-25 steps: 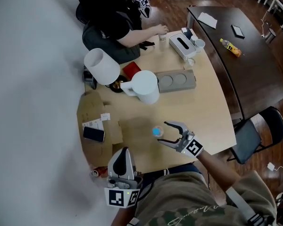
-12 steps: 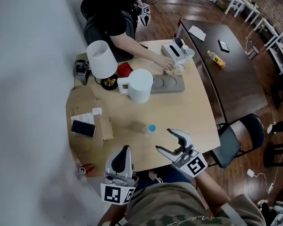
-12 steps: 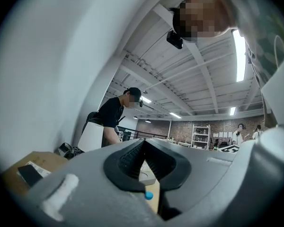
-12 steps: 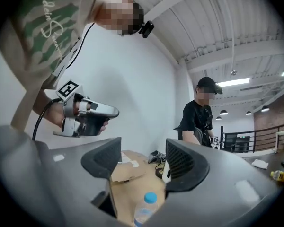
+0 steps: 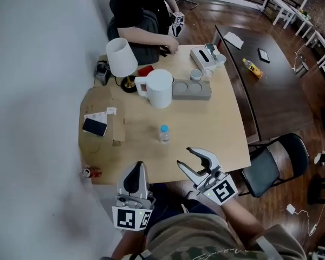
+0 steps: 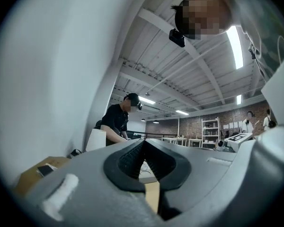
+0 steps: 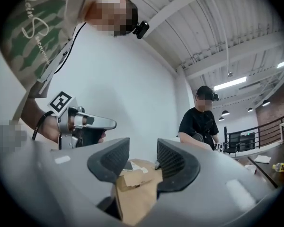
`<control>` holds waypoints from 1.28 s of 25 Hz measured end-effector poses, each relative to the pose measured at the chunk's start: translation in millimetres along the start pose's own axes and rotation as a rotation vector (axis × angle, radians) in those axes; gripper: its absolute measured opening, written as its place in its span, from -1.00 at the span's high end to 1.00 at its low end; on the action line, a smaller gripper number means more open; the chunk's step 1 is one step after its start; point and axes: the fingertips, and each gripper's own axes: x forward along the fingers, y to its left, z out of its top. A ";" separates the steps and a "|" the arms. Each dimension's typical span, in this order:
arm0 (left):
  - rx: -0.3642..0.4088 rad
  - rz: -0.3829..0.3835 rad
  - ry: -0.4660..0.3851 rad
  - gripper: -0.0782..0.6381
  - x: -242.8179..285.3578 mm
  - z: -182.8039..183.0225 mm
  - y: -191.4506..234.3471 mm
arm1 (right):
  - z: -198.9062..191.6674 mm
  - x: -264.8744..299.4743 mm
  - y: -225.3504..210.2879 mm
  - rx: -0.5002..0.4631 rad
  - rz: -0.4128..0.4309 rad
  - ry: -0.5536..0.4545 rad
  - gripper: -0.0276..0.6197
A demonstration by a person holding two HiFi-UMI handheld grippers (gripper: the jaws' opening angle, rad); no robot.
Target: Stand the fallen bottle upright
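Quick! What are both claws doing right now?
Left claw: shut, holding nothing.
Right claw: open, closing, nothing between its jaws.

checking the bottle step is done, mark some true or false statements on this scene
1. The bottle stands upright on the table. True.
2. The right gripper holds the bottle. False: its jaws are apart and closing, with nothing between them, short of the bottle.
3. The left gripper has its jaws together. True.
4. The white jug lies on its side. False: it stands upright.
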 end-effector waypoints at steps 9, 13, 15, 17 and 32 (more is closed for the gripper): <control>-0.012 0.004 -0.025 0.77 -42.0 33.1 -104.5 | 27.2 -83.8 19.6 0.034 0.019 0.032 0.66; 0.018 -0.021 -0.063 0.77 -51.7 52.8 -111.1 | 42.5 -86.8 7.6 0.021 -0.036 0.042 0.91; 0.016 -0.029 -0.064 0.77 -55.1 56.1 -107.9 | 46.3 -80.3 4.6 0.016 -0.060 0.056 0.91; 0.016 -0.037 -0.066 0.77 -62.3 61.9 -103.0 | 50.6 -73.5 6.4 0.013 -0.077 0.060 0.91; 0.015 -0.062 -0.111 0.77 -85.8 72.7 -71.0 | 59.1 -77.1 12.6 -0.051 -0.231 0.045 0.91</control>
